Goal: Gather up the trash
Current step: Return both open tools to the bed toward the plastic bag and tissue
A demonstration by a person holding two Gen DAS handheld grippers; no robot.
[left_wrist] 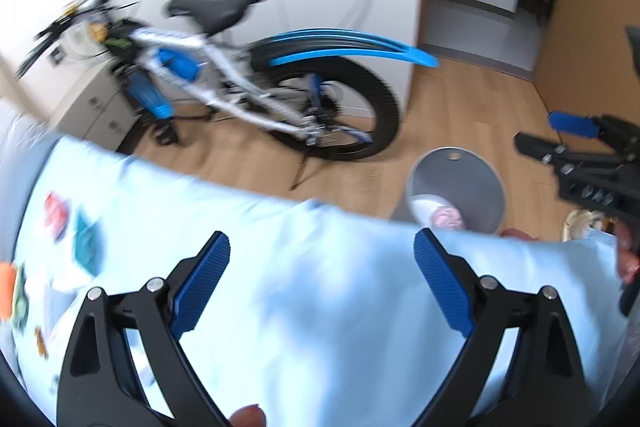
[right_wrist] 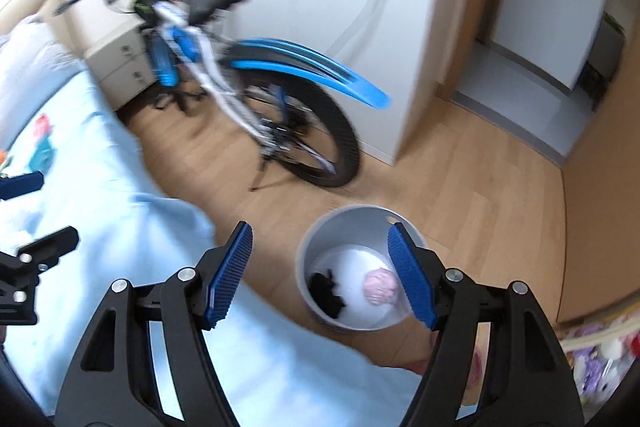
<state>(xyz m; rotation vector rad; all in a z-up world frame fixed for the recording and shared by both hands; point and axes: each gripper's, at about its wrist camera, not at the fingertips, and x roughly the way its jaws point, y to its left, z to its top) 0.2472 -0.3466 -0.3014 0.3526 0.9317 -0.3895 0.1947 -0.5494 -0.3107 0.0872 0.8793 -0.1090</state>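
Note:
A grey round trash bin stands on the wood floor beside the bed; inside it lie a pink crumpled piece and a black piece. My right gripper is open and empty, above the bin's near side. My left gripper is open and empty over the light blue bedsheet. Several colourful wrappers, one pink and one teal, lie on the sheet at the far left. The bin also shows in the left wrist view, with the right gripper beyond it.
A blue and white bicycle leans by a white wardrobe. A nightstand stands at the bed's head. The left gripper shows at the left edge of the right wrist view. Toys lie at the far right.

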